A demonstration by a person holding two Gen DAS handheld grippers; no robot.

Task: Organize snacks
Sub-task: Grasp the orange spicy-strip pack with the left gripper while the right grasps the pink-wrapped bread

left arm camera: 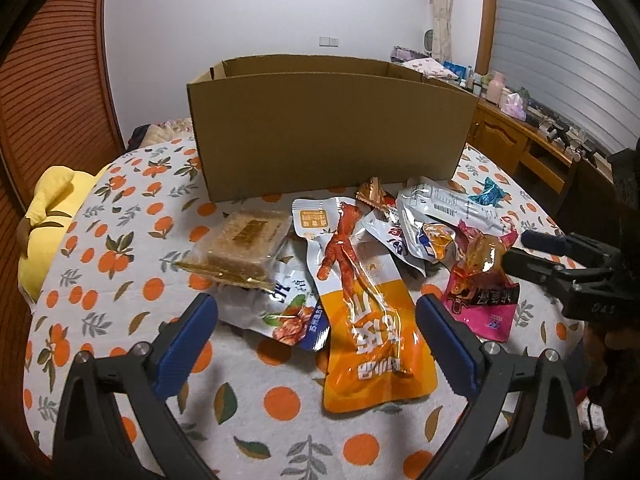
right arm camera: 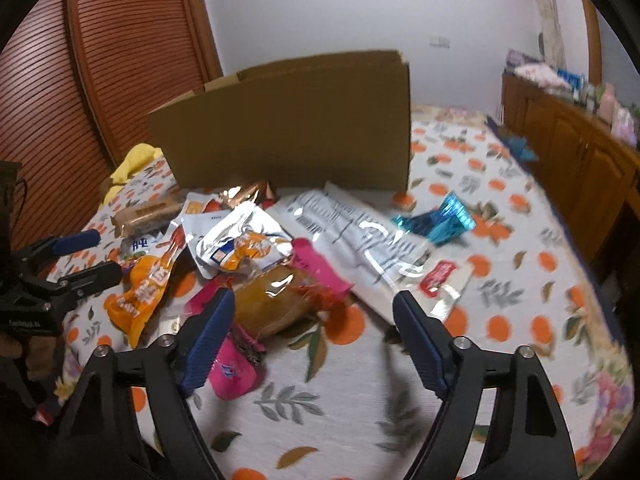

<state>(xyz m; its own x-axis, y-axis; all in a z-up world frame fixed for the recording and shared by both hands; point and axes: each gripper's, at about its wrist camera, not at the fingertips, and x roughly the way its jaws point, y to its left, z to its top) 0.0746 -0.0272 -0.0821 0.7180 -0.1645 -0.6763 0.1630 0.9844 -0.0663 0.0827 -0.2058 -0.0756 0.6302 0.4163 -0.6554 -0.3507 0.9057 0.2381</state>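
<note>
A heap of snack packets lies on the orange-print cloth (left arm camera: 256, 412) in front of an open cardboard box (left arm camera: 328, 128). My left gripper (left arm camera: 318, 316) is open, its blue fingers on either side of an orange chicken-foot packet (left arm camera: 360, 300). Left of that packet are a brown cake pack (left arm camera: 240, 244) and a blue-white packet (left arm camera: 288, 312). My right gripper (right arm camera: 314, 312) is open over a pink packet with amber contents (right arm camera: 276, 300), which lies close to its left finger. Behind are a big white packet (right arm camera: 360, 232) and a teal wrapper (right arm camera: 436, 220).
A yellow cushion (left arm camera: 52, 216) sits at the cloth's left edge. Louvred wooden doors (left arm camera: 52, 80) stand on the left. On the right, a wooden cabinet (left arm camera: 520, 140) carries bottles and boxes. The right gripper (left arm camera: 520, 250) shows at the right edge of the left wrist view.
</note>
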